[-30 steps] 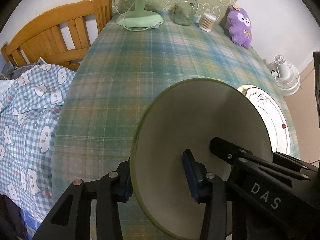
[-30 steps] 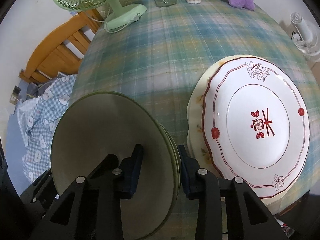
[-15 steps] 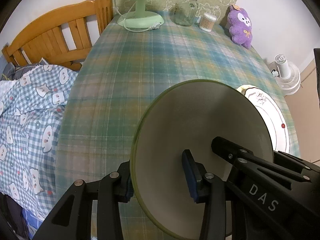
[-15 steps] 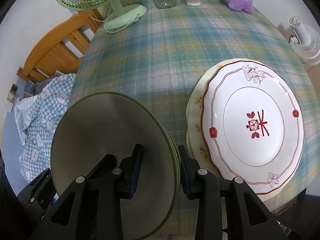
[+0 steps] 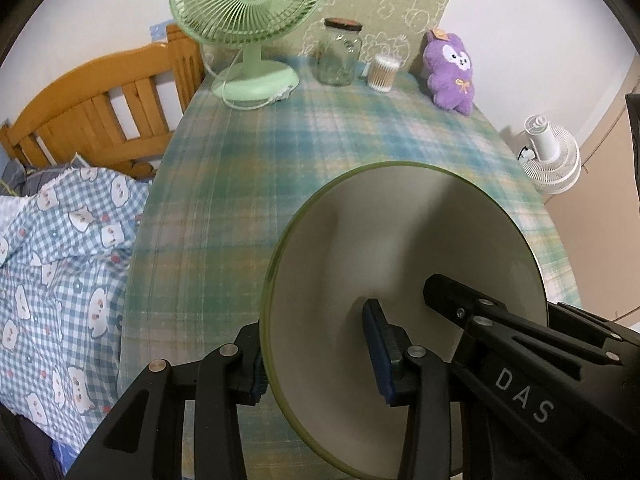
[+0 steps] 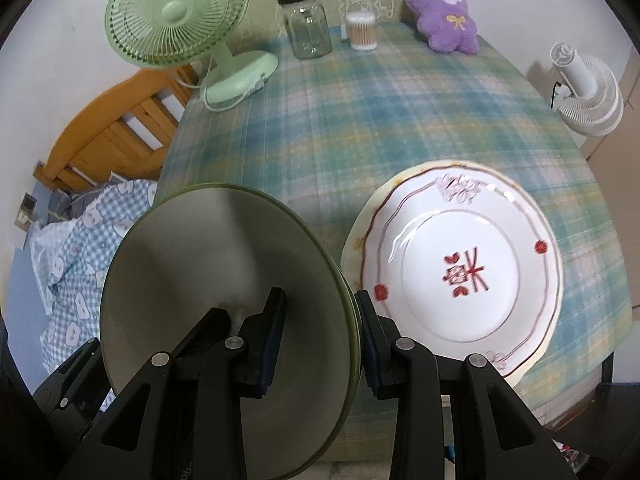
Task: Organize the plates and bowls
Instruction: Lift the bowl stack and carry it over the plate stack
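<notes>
Both the left gripper (image 5: 320, 354) and the right gripper (image 6: 318, 330) clamped opposite rims of smooth, round, green-edged stacked bowls (image 6: 208, 288) above the plaid tabletop (image 6: 400, 112); their undersides stayed hidden.

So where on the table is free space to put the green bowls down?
The widest bare cloth lies mid-table, between the green fan, jar and cotton swabs at the back and the stacked plates in front. The back edge, with the purple plush, is crowded; so is the right front.
</notes>
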`<action>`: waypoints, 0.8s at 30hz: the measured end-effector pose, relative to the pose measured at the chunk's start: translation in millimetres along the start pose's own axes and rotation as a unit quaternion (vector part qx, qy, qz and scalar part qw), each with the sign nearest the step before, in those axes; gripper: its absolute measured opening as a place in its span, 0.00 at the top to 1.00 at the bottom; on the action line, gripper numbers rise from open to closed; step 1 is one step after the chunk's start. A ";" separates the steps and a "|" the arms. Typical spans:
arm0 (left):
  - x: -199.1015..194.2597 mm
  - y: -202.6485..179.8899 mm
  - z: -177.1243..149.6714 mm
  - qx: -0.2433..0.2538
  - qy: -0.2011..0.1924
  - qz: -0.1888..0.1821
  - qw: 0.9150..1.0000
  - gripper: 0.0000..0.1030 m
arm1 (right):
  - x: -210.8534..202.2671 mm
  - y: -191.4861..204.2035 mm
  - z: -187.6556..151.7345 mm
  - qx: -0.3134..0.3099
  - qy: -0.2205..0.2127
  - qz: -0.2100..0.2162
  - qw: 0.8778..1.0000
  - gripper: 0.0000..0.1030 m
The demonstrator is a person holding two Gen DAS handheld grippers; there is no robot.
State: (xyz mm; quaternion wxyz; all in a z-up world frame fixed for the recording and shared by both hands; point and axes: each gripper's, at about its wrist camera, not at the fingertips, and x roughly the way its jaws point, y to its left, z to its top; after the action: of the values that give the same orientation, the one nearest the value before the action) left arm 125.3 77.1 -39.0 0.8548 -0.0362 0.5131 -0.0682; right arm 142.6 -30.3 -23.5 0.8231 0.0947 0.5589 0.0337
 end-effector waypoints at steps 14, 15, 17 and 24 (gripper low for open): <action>-6.5 -53.8 22.9 -0.021 -0.024 0.019 0.999 0.62 | -22.3 -47.9 35.0 -0.031 -0.015 0.013 0.999 0.63; -5.7 -59.1 23.8 -0.022 -0.025 0.019 0.999 0.62 | -22.6 -53.3 37.2 -0.031 -0.014 0.013 0.999 0.63; -3.5 -69.8 25.8 -0.024 -0.025 0.021 0.999 0.62 | -23.1 -63.4 40.8 -0.033 -0.013 0.013 0.999 0.63; 7.6 -97.9 30.3 -0.032 -0.018 0.025 0.999 0.62 | -20.6 -95.0 51.3 -0.037 -0.003 0.016 0.999 0.63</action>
State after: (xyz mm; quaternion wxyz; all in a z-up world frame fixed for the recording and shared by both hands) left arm 147.8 -21.0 -18.5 0.8638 -0.0515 0.5002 -0.0297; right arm 177.6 -132.8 -4.7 0.8271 0.0728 0.5532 0.0674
